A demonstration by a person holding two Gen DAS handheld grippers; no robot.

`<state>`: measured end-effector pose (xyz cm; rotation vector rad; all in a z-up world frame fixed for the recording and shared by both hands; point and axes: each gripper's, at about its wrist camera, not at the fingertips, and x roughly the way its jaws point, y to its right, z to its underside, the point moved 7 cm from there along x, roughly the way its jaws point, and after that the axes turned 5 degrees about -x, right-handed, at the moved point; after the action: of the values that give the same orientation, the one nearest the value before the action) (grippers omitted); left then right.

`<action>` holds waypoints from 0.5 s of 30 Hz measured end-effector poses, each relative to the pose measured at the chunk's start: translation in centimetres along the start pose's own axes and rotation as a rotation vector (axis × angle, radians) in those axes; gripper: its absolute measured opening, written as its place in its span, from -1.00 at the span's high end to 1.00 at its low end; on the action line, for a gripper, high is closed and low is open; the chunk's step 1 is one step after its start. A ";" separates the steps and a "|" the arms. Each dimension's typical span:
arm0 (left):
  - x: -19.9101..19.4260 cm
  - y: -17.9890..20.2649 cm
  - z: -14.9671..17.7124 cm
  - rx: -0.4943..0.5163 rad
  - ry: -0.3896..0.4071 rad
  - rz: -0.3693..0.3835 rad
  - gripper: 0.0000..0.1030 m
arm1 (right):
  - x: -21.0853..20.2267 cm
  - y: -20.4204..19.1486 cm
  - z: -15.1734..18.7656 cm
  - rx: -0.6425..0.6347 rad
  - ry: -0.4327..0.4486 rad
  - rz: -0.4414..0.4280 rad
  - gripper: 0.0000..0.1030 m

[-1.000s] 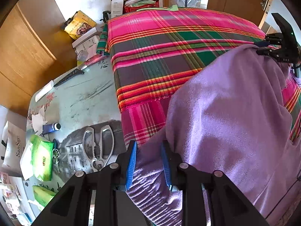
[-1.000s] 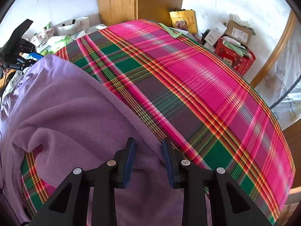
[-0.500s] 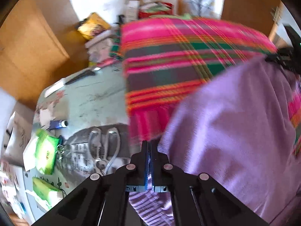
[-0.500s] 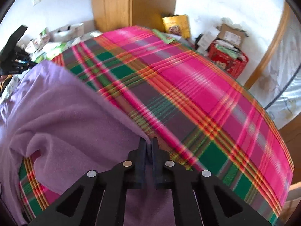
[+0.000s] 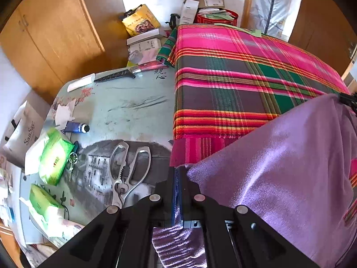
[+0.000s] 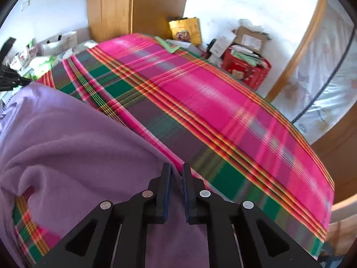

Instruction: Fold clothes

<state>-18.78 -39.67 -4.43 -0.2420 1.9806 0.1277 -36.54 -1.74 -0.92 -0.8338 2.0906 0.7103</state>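
A purple fleece garment (image 5: 290,167) lies on a pink, green and brown plaid cloth (image 5: 234,84) that covers the table. My left gripper (image 5: 178,174) is shut on the garment's near edge, with fabric hanging between the fingers. In the right wrist view the garment (image 6: 78,145) fills the lower left. My right gripper (image 6: 177,172) is shut on another edge of it, with a fold of fabric between the fingers. The garment is stretched between both grippers and raised off the plaid cloth (image 6: 200,100).
Left of the plaid cloth the bare tabletop (image 5: 133,107) holds metal scissors (image 5: 127,169), a black-handled knife (image 5: 116,76), a small blue bottle (image 5: 77,127) and green tissue packs (image 5: 55,158). Boxes and a red basket (image 6: 245,67) stand on the floor by wooden cabinets.
Both grippers went from open to shut on the garment's edge. They have since lifted and pulled it, so more plaid cloth shows beyond it.
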 end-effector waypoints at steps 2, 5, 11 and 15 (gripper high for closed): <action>0.0 0.0 -0.1 -0.013 0.001 -0.005 0.96 | -2.3 2.0 1.1 0.060 0.027 0.034 0.80; 0.1 0.0 -0.1 -0.023 0.002 -0.010 0.96 | -5.8 5.9 4.2 0.177 0.052 0.088 0.62; 0.0 -0.3 -0.1 -0.076 0.003 0.004 0.96 | -10.5 11.9 13.3 0.376 0.003 0.174 0.43; 0.1 -0.3 0.0 -0.098 0.004 0.005 0.96 | -12.2 13.4 18.5 0.492 -0.008 0.211 0.42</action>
<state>-18.70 -39.99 -4.48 -0.3006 1.9816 0.2278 -32.36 23.71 1.42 -0.3408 2.2297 0.2760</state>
